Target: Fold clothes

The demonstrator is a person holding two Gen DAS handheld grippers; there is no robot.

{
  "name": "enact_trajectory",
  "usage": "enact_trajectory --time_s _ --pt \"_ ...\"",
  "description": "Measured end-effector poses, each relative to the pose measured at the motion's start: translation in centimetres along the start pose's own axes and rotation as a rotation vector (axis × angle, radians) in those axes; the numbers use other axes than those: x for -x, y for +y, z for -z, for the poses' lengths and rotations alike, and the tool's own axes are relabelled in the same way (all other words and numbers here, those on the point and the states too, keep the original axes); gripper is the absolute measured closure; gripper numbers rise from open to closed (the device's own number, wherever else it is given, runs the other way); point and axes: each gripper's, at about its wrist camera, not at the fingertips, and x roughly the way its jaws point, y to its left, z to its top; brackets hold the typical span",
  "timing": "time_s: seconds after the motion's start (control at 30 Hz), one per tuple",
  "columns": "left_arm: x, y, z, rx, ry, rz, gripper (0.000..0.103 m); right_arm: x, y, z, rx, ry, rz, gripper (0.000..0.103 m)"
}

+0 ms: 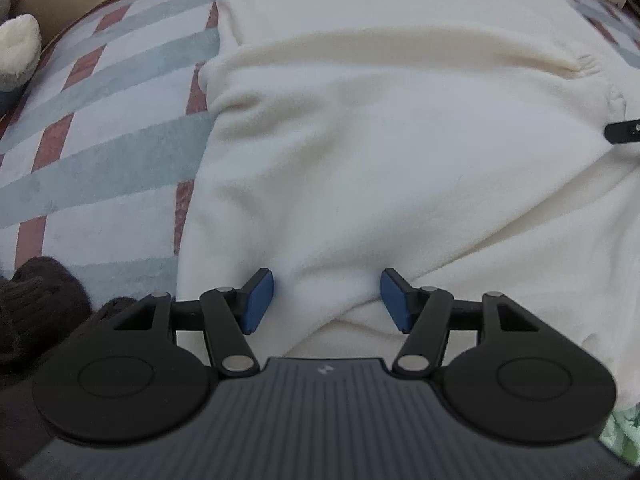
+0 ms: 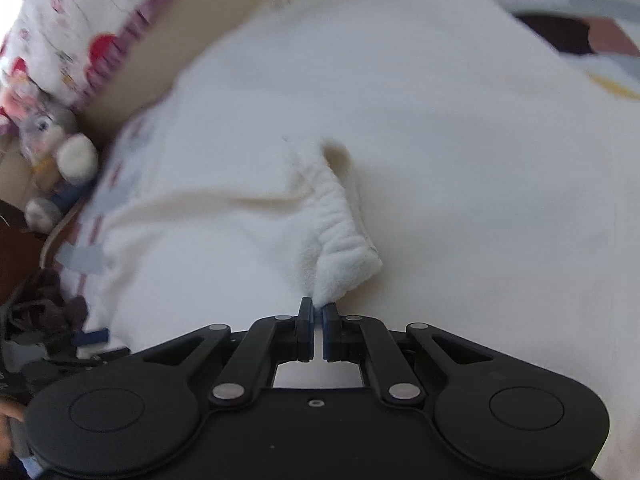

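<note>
A cream white fleece garment [image 1: 380,140] lies spread over the bed and fills most of both views. My left gripper [image 1: 327,300] is open, its blue pads on either side of a fold of the garment near its front edge. My right gripper [image 2: 317,312] is shut on the garment's ribbed cuff [image 2: 340,232], which stands up in a bunched ridge from the jaws. The rest of the garment [image 2: 440,140] lies flat beyond it. The tip of my right gripper shows at the right edge of the left wrist view [image 1: 624,131].
The garment lies on a plaid bedspread [image 1: 100,128] of white, grey-blue and dusty red. A dark brown knit item [image 1: 36,304] sits at the left front. A stuffed toy [image 2: 56,160] and a patterned pillow [image 2: 68,36] lie at the bed's edge.
</note>
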Motion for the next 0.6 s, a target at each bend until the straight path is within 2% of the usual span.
enact_trajectory --time_s 0.13,0.17,0.2,0.27,0.3,0.37,0.4,0.43,0.5,0.6 --pt "0.5 -0.7 0.4 0.001 0.002 -0.037 0.040 0.1 -0.8 -0.4 -0.013 0.026 0.053 0.096" --pt "0.6 -0.9 0.5 0.002 0.000 -0.046 0.040 0.6 -1.1 -0.4 -0.020 0.036 0.056 0.095" --pt "0.8 -1.1 0.6 0.003 -0.001 -0.056 0.041 1.6 -1.7 -0.4 -0.031 0.023 0.051 0.089" --pt "1.6 -2.0 0.7 -0.006 -0.026 -0.069 0.043 3.9 -2.9 -0.3 -0.053 -0.004 0.039 0.085" --pt "2.7 -2.8 0.5 -0.014 -0.064 -0.058 0.042 5.8 -4.1 -0.2 -0.061 -0.028 0.016 0.081" --pt "5.0 -4.4 -0.6 -0.020 -0.143 -0.018 0.041 10.1 -6.8 0.0 -0.067 -0.122 -0.003 0.056" --pt "6.2 -5.8 -1.7 -0.029 -0.186 -0.009 0.041 12.4 -8.3 0.0 -0.065 -0.180 -0.001 0.054" --pt "7.3 -7.3 -2.8 -0.043 -0.229 -0.012 0.039 14.9 -9.8 0.0 -0.056 -0.248 0.031 0.053" --pt "9.2 -11.1 -5.3 -0.075 -0.311 0.011 0.039 18.3 -13.6 0.8 -0.065 -0.346 0.159 0.049" --pt "10.4 -18.0 -9.2 -0.156 -0.403 0.104 0.034 23.5 -19.4 1.9 -0.083 -0.490 0.349 0.048"
